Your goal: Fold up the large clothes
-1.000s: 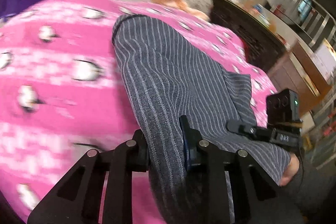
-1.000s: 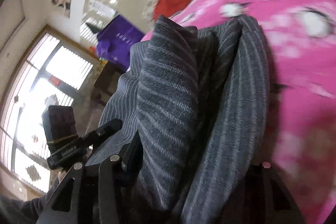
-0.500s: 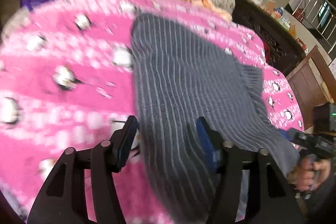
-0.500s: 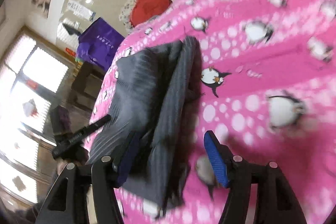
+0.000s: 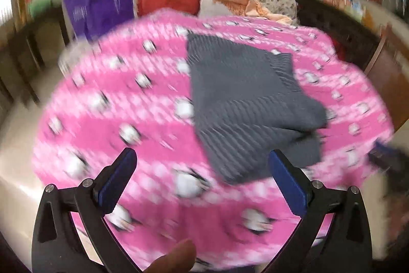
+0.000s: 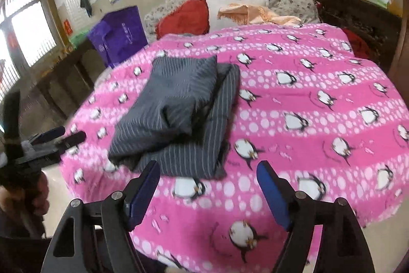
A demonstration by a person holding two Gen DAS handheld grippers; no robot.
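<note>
Though blurred in the left view, showed the left tool (image 5: 202,154) nearest, blue-padded fingers spread very wide, just opened further, with nothing between them. Found the right tool (image 6: 208,165) likewise parted, also just opened wider, gripping nothing, poised over the near edge of the bed. Just beyond, noted the grey pinstriped garment (image 6: 179,104) lying free on the pink penguin blanket (image 6: 319,99), toward its left side in the right view: folded into a thick, roughly rectangular bundle, a puffy upper layer sitting askew over a flatter lower one, edges not lined up. Judged the folding essentially done and the bundle let go; left perhaps only some squaring or flattening. Read the cloth as soft, woven and limp, the blanket as fleecy. Farther back, made out a red cushion (image 6: 186,17), a white pillow (image 6: 230,3), a peach fringed throw (image 6: 258,13), and a purple bag (image 6: 120,32) left of the bed.
</note>
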